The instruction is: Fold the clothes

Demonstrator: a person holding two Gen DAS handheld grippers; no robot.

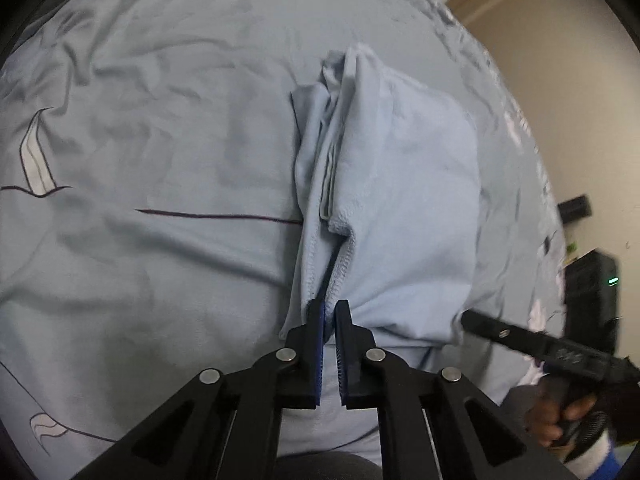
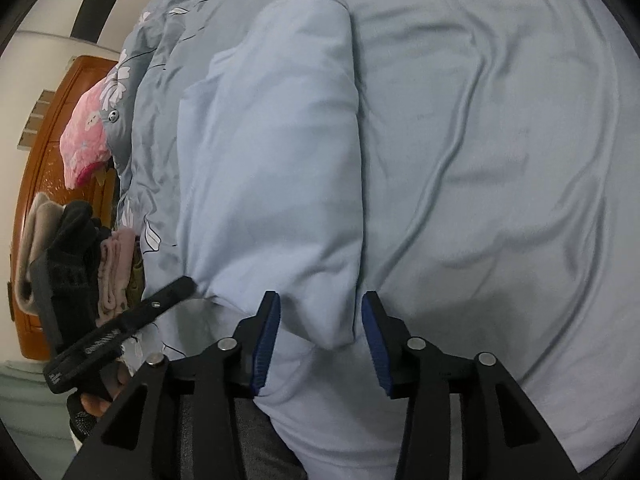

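A light blue garment (image 1: 404,184) lies folded into a long bundle on the bed. In the left wrist view my left gripper (image 1: 329,306) is shut on its stitched hem at the near end. One of the right gripper's fingers (image 1: 480,322) reaches the garment's right near corner, held by a hand (image 1: 560,416). In the right wrist view the same garment (image 2: 280,152) stretches away from me. My right gripper (image 2: 321,298) stands open, its blue pads on either side of the near corner fold. A finger of the left gripper (image 2: 176,288) touches the garment's left edge.
The pale blue-grey bedsheet (image 1: 160,140) is wrinkled and runs wide to the right (image 2: 500,160). A flowered duvet (image 2: 152,92), a pink cloth (image 2: 86,136) and a pile of clothes (image 2: 80,248) sit left, by a wooden board (image 2: 44,152). A black device (image 1: 592,280) stands beyond the bed edge.
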